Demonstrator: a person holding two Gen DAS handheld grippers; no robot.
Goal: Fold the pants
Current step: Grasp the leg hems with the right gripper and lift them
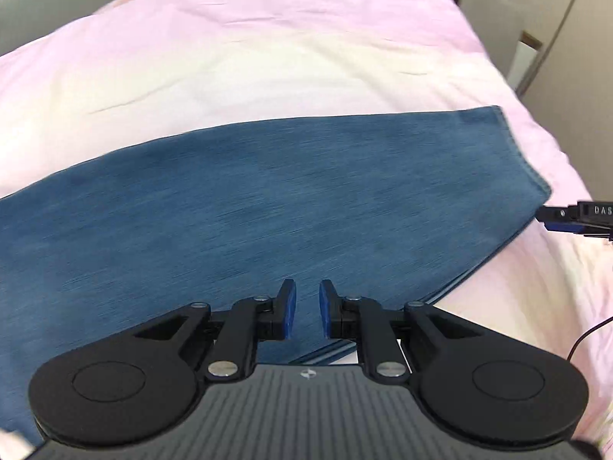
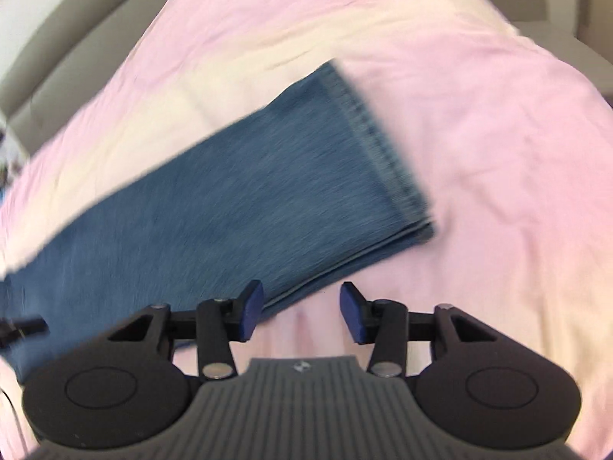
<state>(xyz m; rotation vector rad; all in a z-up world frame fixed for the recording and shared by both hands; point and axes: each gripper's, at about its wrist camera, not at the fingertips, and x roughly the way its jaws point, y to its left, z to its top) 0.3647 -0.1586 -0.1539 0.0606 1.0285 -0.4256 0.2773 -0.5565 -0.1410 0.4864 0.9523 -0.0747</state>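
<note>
Left wrist view: blue denim pants point(image 1: 268, 199) lie flat across the pink bed sheet point(image 1: 268, 38); left gripper point(image 1: 307, 308) hovers slightly parted, empty; right gripper point(image 2: 302, 310) gapes wide, empty.

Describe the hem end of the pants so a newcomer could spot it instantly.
A pink sheet covers the bed; across it lies one long strip of blue denim pants. The hem end is its squared-off edge with visible stitching rows, the layers stacked together.

open pink sheet point(image 2: 498, 134) beyond the hem and all round the jeans point(image 2: 237, 211), right gripper point(image 2: 302, 316) over bare sheet — jaws apart, left gripper point(image 1: 307, 308) over denim, cabinets point(image 1: 555, 50) at the bed's far edge
</note>
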